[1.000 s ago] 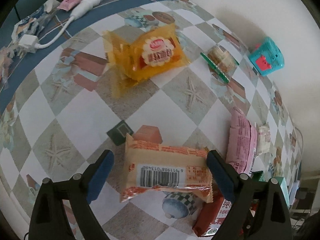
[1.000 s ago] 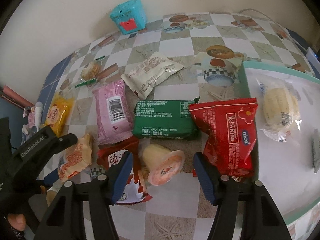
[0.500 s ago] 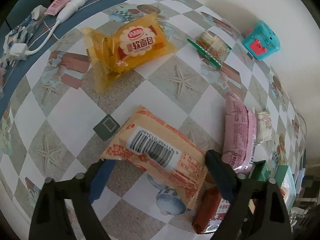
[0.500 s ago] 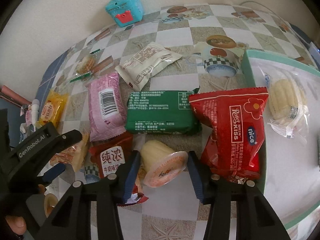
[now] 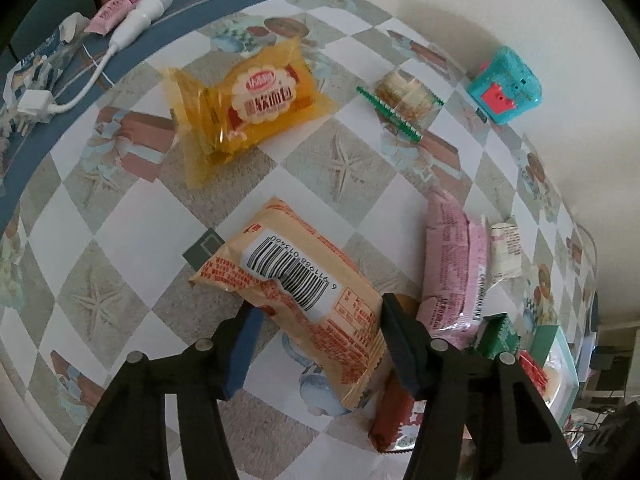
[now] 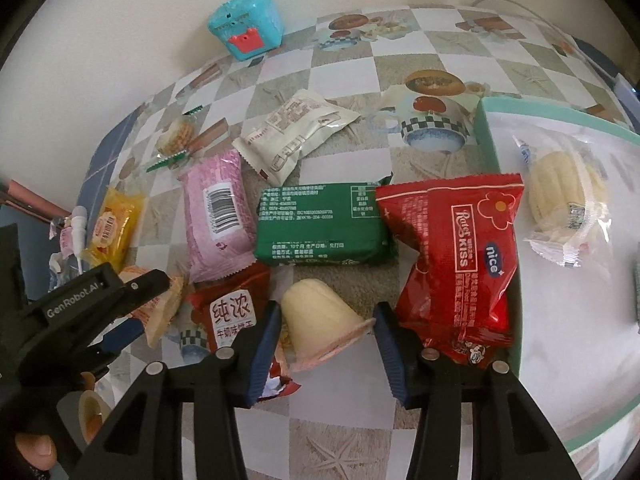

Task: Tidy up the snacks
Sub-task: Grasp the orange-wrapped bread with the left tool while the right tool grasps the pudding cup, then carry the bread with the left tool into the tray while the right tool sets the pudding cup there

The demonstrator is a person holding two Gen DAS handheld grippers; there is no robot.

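My left gripper (image 5: 320, 344) is shut on an orange barcode snack packet (image 5: 296, 292) and holds it tilted over the checked tablecloth. My right gripper (image 6: 324, 340) has closed in on a cream jelly cup (image 6: 320, 324) lying on its side; the pads touch its rim. A red Rose Kiss bag (image 6: 460, 256), green packet (image 6: 320, 224), pink packet (image 6: 218, 216), white packet (image 6: 292, 132) and red milk-candy packet (image 6: 232, 312) lie around it. The left gripper shows at the lower left of the right wrist view (image 6: 132, 304).
A teal-rimmed white tray (image 6: 492, 152) at the right holds a wrapped corn cob (image 6: 560, 200). A yellow bread packet (image 5: 248, 100), clear cracker packet (image 5: 404, 96) and teal toy box (image 5: 506, 84) lie farther back. A white charger cable (image 5: 96, 72) lies at the far left.
The left gripper has closed on the orange packet and lifted and tilted it. The right gripper has narrowed around the jelly cup.
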